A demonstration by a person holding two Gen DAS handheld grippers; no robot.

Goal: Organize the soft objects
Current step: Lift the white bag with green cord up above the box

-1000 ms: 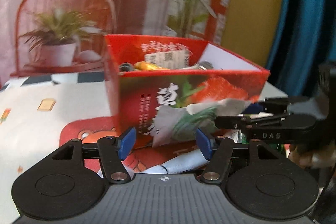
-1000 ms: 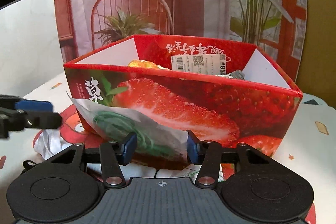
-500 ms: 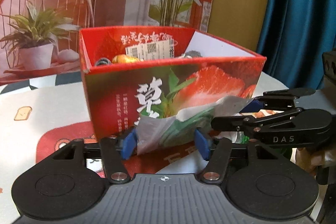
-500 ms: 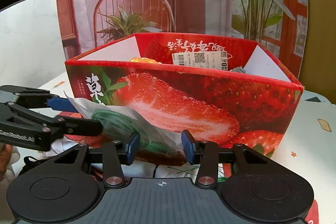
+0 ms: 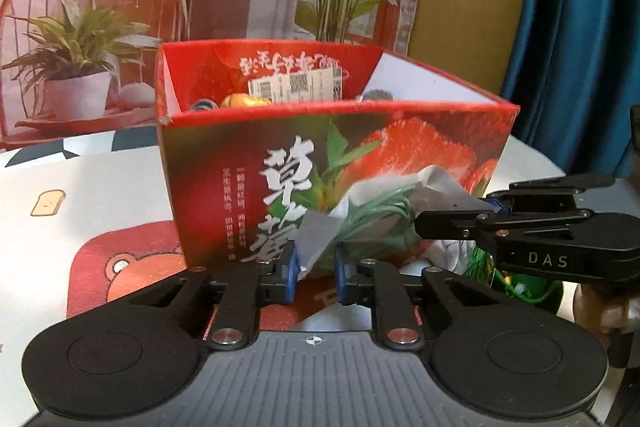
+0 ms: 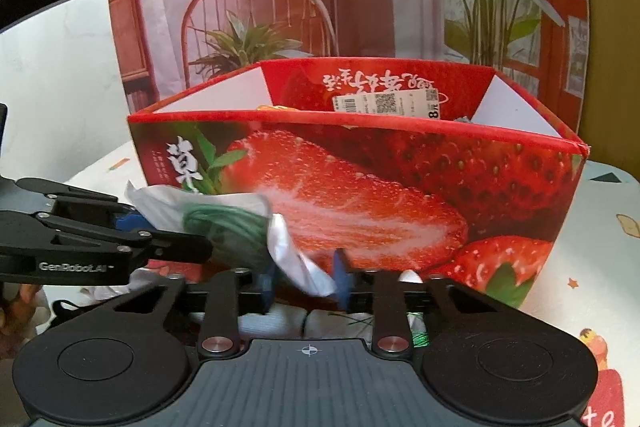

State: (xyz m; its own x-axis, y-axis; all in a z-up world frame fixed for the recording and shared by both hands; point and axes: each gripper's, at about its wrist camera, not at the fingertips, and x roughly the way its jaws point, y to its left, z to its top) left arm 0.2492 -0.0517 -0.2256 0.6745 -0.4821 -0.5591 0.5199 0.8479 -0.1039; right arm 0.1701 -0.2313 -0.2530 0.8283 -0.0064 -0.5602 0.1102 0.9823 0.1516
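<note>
- While both tools meet in front of the red strawberry box (image 5: 360,163), the left hand-held gripper (image 5: 316,265) has just been closing, and its blue pads now pinch one corner of the white cloth with green print (image 5: 372,211).
- In the right wrist view, the right hand-held gripper (image 6: 306,277) has just been closing too; its jaws are clamped on the other end of the same cloth (image 6: 224,219), a white fold sitting between the pads.
- This cloth hangs between the two tools, against the front wall of the box and just above the table (image 5: 80,187), which carries a cover with a toast picture and a bear on red.
- On the side of the right tool, seen from the left camera, the letters "DAS" are readable; on the left tool, seen from the right camera, "GenRobot.AI" is printed.
- On the box front stand large white Chinese characters beside a strawberry picture; the top one reads "草".
- Inside, on the far wall, sits a white price sticker (image 6: 386,103) with a barcode, a QR code and a figure "8"; the smaller print is too small to read.
- An orange thing (image 5: 244,101) shows just over the rim.
</note>
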